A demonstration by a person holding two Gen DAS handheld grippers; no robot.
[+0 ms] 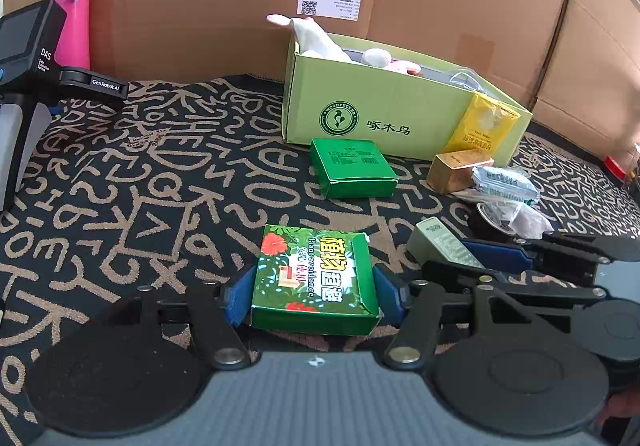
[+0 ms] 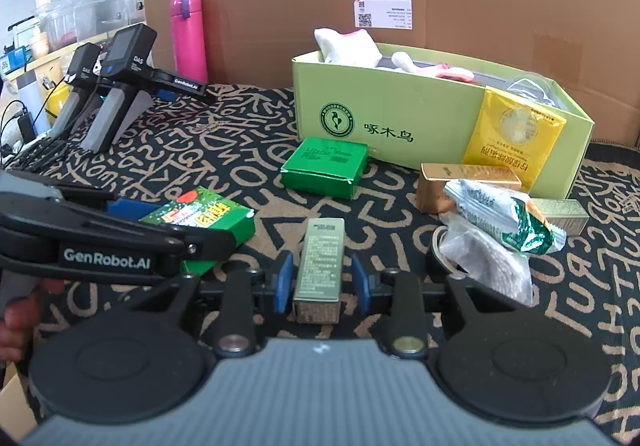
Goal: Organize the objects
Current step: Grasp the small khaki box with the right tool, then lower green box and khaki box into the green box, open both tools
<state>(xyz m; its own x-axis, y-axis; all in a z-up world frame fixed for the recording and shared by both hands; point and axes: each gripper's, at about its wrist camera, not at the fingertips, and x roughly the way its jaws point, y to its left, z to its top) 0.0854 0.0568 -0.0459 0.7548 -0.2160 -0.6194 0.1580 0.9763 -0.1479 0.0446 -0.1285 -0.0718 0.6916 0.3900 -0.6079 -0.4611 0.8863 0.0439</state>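
Fingers of the left gripper (image 1: 316,296) flank the floral green box (image 1: 316,280), pads at or near its sides; right gripper (image 2: 318,280) fingers stand spread beside the slim olive box (image 2: 320,266), its long axis toward twelve o'clock. Both lie on the counter, the open light-green box (image 2: 400,113) toward one o'clock.

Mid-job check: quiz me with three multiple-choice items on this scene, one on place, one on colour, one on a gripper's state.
1. Where does the yellow sachet sit?
A. leaning on the light green box
B. inside the box
C. beside the flask

2. What colour is the flask?
A. blue
B. pink
C. white

3. How does the right gripper stand?
A. shut on the slim grey-green box
B. open around it, with gaps
C. away from it

Answers: 1 A, it is propped against the front wall; 2 B, pink body; 3 B, gaps show between both blue pads and the box.
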